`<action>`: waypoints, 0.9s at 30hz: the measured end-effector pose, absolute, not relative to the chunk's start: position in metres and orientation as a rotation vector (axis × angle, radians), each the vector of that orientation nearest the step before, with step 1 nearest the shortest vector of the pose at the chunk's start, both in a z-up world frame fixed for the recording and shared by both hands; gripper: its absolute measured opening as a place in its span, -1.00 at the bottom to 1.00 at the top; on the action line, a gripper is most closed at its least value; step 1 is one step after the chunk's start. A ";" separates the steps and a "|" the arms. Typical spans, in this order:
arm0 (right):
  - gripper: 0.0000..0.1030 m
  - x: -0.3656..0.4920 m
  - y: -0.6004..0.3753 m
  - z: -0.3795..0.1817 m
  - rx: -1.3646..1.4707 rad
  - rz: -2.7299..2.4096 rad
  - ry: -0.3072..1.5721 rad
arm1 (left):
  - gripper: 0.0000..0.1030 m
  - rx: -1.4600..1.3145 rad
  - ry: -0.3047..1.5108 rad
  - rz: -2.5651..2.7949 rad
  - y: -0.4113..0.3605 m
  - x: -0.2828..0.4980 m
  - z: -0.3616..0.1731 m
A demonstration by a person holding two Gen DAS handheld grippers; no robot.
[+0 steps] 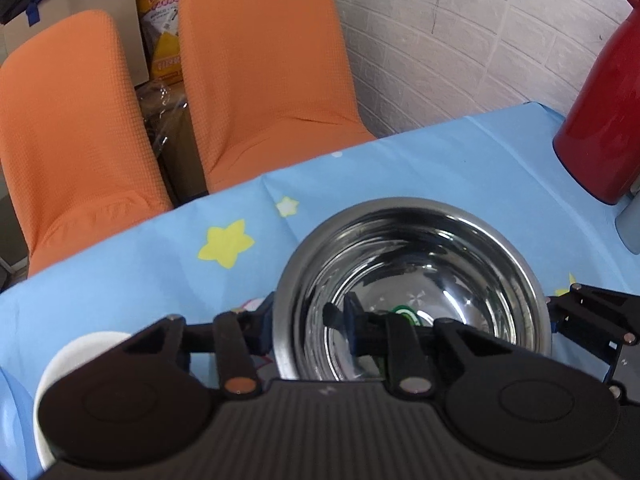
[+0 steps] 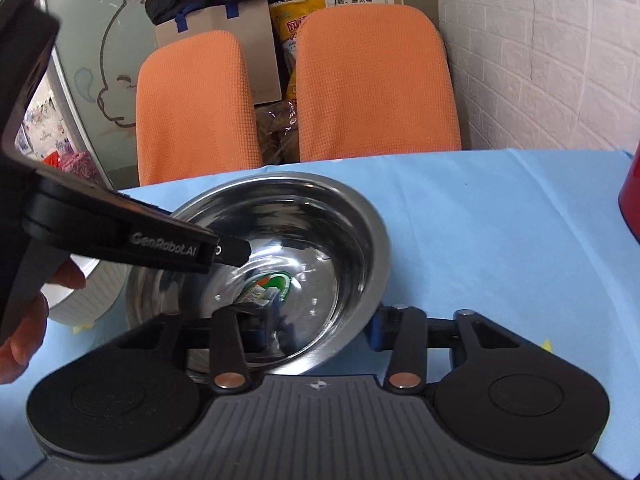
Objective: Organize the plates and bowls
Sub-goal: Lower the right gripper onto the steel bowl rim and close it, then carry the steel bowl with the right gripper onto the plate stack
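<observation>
Steel bowl held at two sides of its rim

The bowl (image 1: 412, 292) sits on the blue surface (image 2: 500, 220). Left gripper (image 1: 310, 320) fingers pinch its left rim narrowly; right gripper (image 2: 320, 328) fingers straddle its right rim, wider.

Both grippers, left gripper (image 1: 308, 320) and right gripper (image 2: 320, 330), are matte black with ribbed housings, round pivot discs, copper-toned pins and blue pads; white "GenRobot.AI" lettering at nine o'clock.

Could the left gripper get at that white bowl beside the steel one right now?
Probably not at once: the left gripper has its jaws astride the steel bowl's rim. The white bowl sits close beside it, nothing between, so it would have to let go first.
</observation>
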State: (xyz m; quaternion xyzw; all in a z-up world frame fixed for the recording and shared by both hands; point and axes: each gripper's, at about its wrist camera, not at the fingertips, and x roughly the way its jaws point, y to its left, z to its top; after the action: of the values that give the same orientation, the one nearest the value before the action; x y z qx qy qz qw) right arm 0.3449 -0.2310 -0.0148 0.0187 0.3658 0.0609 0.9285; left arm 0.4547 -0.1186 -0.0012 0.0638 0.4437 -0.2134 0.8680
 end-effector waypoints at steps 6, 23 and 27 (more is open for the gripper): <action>0.42 0.329 -0.233 -0.001 0.036 0.108 0.720 | -0.64 0.128 0.899 -0.471 -0.121 0.428 0.022; 0.57 0.171 -0.197 0.030 -0.009 0.137 0.666 | -0.64 0.153 0.911 -0.480 -0.083 0.245 0.034; 0.60 0.139 -0.183 0.019 0.008 0.161 0.693 | -0.64 0.131 0.945 -0.474 -0.067 0.211 0.020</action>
State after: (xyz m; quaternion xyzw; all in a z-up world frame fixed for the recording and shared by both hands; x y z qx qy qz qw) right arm 0.1390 -0.1831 0.0195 0.0040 0.3390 0.0786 0.9375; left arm 0.2106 -0.0668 0.0204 0.0625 0.4504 -0.2257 0.8616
